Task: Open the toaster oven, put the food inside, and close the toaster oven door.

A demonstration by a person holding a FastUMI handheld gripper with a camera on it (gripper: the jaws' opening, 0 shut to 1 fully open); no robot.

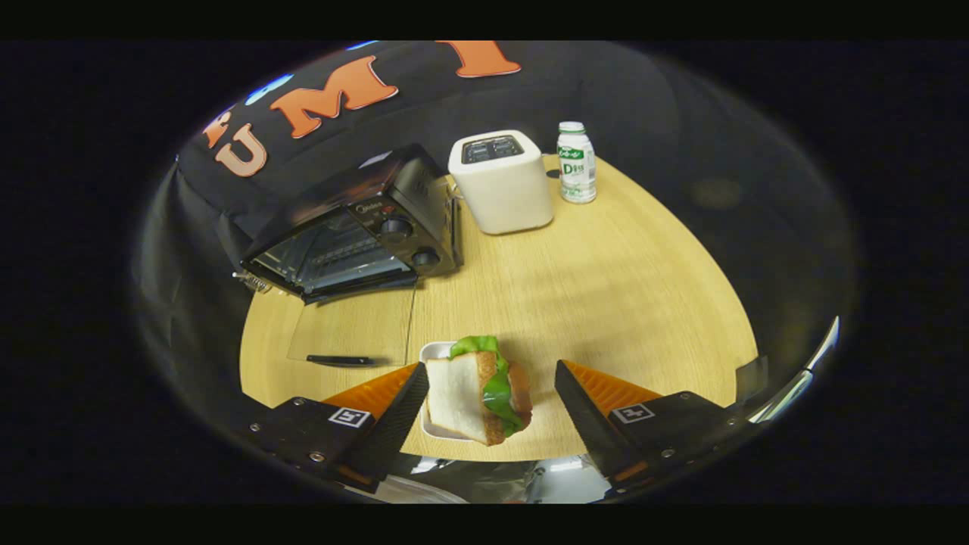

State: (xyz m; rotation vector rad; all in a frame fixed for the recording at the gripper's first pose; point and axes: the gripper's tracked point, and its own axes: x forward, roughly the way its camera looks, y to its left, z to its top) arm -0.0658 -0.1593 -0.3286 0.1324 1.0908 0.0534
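Observation:
A sandwich [473, 393] of white bread, lettuce and a reddish filling stands on its edge on a small white plate [433, 353] on the round wooden table [606, 288]. My gripper [490, 365] is open around it. The bread's face lies close against one finger, and a clear gap separates the sandwich from the other finger. Beyond the fingers, off to one side, the black toaster oven [356, 227] stands open. Its glass door [352, 329] is folded flat onto the table, with the dark handle [341, 360] nearest me. A wire rack shows inside the oven.
A white pop-up toaster [501, 182] stands right beside the oven at the back of the table. A small white drink bottle [577, 163] with a green label is next to it. Bare tabletop runs between the plate and the oven door.

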